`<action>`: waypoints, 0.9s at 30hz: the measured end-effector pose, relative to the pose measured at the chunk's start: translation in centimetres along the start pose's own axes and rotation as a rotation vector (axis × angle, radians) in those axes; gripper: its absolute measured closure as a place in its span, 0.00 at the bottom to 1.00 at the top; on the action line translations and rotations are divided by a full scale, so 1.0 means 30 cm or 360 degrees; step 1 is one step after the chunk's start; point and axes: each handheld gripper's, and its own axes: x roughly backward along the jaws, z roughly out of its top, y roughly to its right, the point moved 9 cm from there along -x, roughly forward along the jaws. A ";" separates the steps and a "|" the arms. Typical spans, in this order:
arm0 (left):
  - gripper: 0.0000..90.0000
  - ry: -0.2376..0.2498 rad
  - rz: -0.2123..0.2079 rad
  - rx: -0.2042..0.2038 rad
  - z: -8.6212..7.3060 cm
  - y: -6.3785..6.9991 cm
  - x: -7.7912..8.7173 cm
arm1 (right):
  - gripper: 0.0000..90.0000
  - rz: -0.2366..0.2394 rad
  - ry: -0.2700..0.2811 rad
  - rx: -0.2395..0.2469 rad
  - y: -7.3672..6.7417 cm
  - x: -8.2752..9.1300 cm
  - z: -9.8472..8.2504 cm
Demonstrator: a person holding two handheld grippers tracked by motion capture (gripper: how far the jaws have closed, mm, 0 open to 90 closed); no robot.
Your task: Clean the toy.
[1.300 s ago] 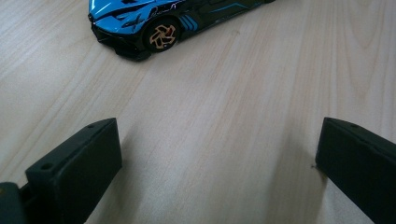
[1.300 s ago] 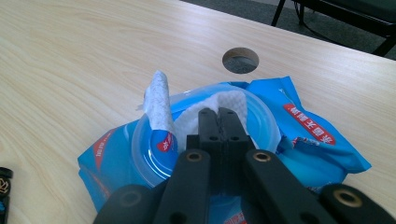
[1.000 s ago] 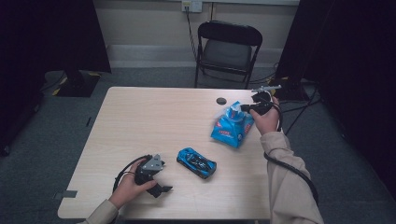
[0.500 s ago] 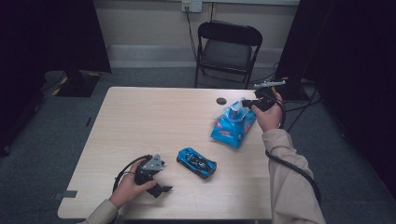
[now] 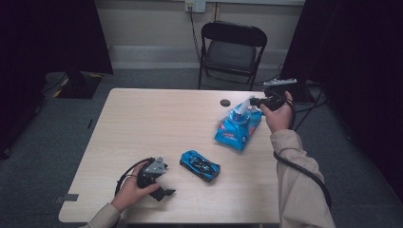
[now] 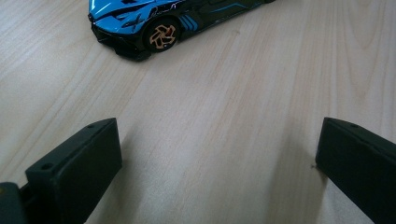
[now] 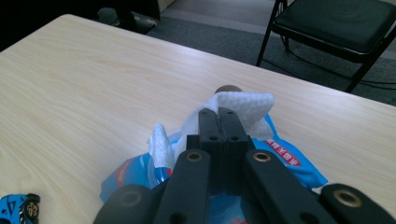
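A blue wet-wipe pack lies on the right side of the wooden table. My right gripper is shut on a white wipe that sticks out of the pack, drawn up from its top. The wipe rises as a pale tuft above the pack. A blue toy car sits near the table's front; the left gripper view has it just ahead. My left gripper rests on the table left of the car, jaws wide apart with bare wood between them.
A small dark round disc lies near the table's far edge, behind the pack. A black folding chair stands beyond the table. A black cable trails from the right gripper along the sleeve.
My right gripper has risen a little with the wipe, drawing it further out of the pack. The left gripper and the car stay where they were.
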 end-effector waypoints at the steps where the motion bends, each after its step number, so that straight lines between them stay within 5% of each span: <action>1: 0.00 0.0000 0.0000 0.0001 0.000 0.000 0.000 | 1.00 0.0000 0.0007 0.0001 0.001 0.004 0.006; 27: 0.00 0.0000 0.0000 0.0003 0.000 0.000 0.000 | 1.00 0.0009 0.0107 0.0021 -0.027 0.128 0.092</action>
